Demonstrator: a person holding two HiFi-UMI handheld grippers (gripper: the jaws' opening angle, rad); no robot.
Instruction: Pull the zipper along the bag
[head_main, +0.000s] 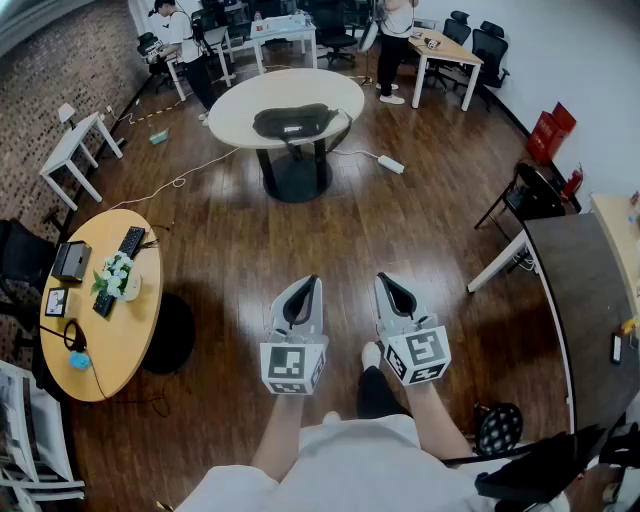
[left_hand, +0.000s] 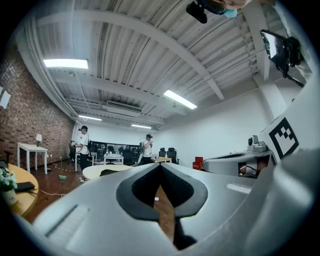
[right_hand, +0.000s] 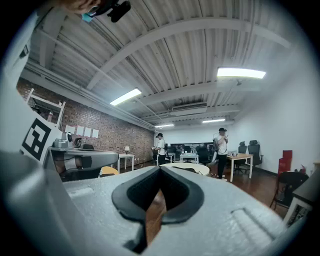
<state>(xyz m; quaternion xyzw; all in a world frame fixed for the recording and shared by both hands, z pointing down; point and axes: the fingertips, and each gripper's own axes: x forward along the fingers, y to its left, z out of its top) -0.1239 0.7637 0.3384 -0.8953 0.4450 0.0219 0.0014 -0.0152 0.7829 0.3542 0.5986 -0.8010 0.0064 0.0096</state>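
Closest in, at the bottom of the head view, were the person's two arms (head_main: 285, 440), and each one held a gripper. The left gripper (head_main: 311, 281) had its jaws shut, tips touching, with nothing between them. The right gripper (head_main: 384, 278) was the same, shut and empty. The two sat side by side, near each other but not touching, and pointed level over the brown wood floor (head_main: 420, 220).

At the left of the frame stood one round yellow table (head_main: 125, 350). On it sat one white pot (head_main: 131, 286) holding white flowers and green leaves, with a few small dark things beside it.

In the upper middle stood one round white table (head_main: 225, 115). The one black bag (head_main: 293, 121) lay on top of it, well apart from both grippers. Its zipper was too small to see.

At the top of the frame stood one person (head_main: 183, 40) in the upper left and a second person (head_main: 397, 35) right of the middle. One dark table (head_main: 580, 290) stood at the right edge.
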